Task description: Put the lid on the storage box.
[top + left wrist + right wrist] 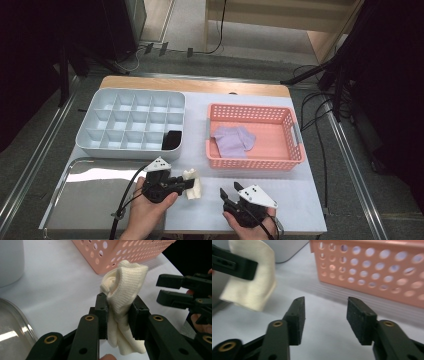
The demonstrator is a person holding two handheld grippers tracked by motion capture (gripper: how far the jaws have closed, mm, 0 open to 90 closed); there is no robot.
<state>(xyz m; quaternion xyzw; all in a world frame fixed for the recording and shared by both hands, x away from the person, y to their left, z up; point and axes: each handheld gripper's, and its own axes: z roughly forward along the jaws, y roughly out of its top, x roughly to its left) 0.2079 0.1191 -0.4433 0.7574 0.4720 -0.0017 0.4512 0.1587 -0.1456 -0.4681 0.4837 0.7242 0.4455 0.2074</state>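
A cream knitted sock is bunched up just above the white table near the front edge, and my left gripper is shut on it. In the left gripper view the sock bulges out above and below the two pads of the left gripper. My right gripper stands open a little to the right of the sock, with nothing between its fingers. The right gripper view shows its jaws apart over bare table, with the sock off to the upper left.
A pink perforated basket at the right holds a purple cloth. A grey divided tray stands at the left, with a black item in its near right compartment. A shiny metal tray lies at the front left.
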